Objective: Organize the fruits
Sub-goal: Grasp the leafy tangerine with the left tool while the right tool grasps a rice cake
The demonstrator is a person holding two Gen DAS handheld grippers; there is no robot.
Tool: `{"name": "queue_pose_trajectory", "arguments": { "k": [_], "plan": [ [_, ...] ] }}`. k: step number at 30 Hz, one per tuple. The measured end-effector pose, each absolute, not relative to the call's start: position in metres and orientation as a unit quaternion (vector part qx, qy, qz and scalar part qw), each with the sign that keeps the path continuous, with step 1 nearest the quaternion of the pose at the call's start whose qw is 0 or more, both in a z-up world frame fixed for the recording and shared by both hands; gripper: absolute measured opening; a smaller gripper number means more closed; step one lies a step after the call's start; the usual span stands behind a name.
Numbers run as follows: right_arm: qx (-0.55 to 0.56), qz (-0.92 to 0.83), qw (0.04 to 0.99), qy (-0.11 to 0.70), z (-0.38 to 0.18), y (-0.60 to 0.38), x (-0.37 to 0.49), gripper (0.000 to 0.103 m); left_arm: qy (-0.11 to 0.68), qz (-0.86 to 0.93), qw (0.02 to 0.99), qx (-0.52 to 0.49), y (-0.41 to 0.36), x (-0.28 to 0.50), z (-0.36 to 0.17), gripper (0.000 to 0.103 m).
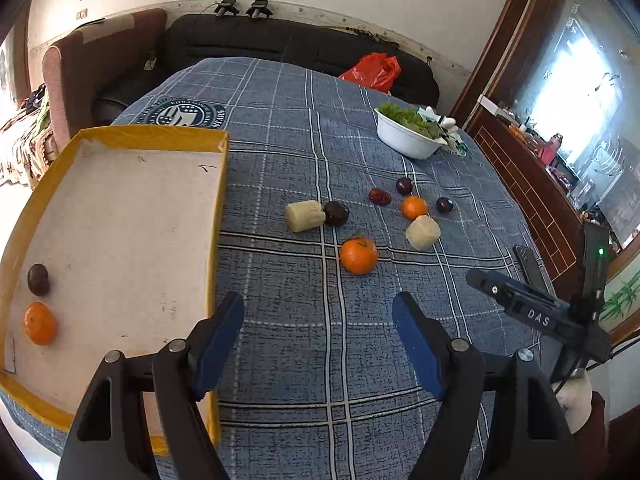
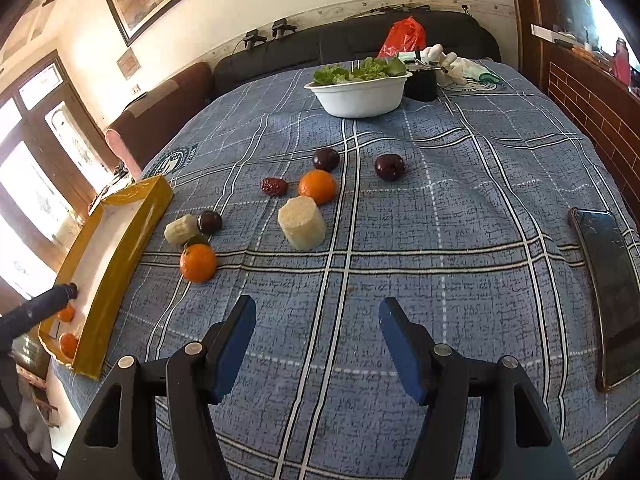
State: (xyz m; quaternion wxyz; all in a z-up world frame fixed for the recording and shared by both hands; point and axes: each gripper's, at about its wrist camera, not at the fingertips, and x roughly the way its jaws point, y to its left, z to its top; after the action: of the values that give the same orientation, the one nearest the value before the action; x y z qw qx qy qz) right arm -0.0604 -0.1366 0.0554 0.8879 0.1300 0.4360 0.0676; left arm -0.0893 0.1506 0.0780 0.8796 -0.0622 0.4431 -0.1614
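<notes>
A yellow-rimmed cardboard tray lies at the table's left and holds one orange and one dark plum. On the blue plaid cloth lie a near orange, a far orange, two pale sugarcane pieces, several dark plums and a red date. My left gripper is open and empty, short of the near orange. My right gripper is open and empty, short of the sugarcane piece. The tray also shows in the right wrist view.
A white bowl of lettuce stands at the far side, with a black cup beside it. A dark phone lies near the table's right edge. A black sofa with a red bag is behind the table.
</notes>
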Motion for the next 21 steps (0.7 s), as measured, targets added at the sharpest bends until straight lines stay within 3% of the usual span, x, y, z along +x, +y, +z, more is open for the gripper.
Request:
{"name": "queue_pose_trajectory", "arguments": {
  "k": [15, 21],
  "plan": [
    [0.089, 0.068, 0.888, 0.446, 0.028, -0.104, 0.021, 0.067, 0.476, -0.163, 0.864, -0.011, 0.091, -0.038, 0.026, 0.076],
    [0.102, 0.085, 0.886, 0.444, 0.023, -0.107, 0.026, 0.04, 0.48, -0.166, 0.861, -0.006, 0.076, -0.019, 0.016, 0.075]
  ]
}}
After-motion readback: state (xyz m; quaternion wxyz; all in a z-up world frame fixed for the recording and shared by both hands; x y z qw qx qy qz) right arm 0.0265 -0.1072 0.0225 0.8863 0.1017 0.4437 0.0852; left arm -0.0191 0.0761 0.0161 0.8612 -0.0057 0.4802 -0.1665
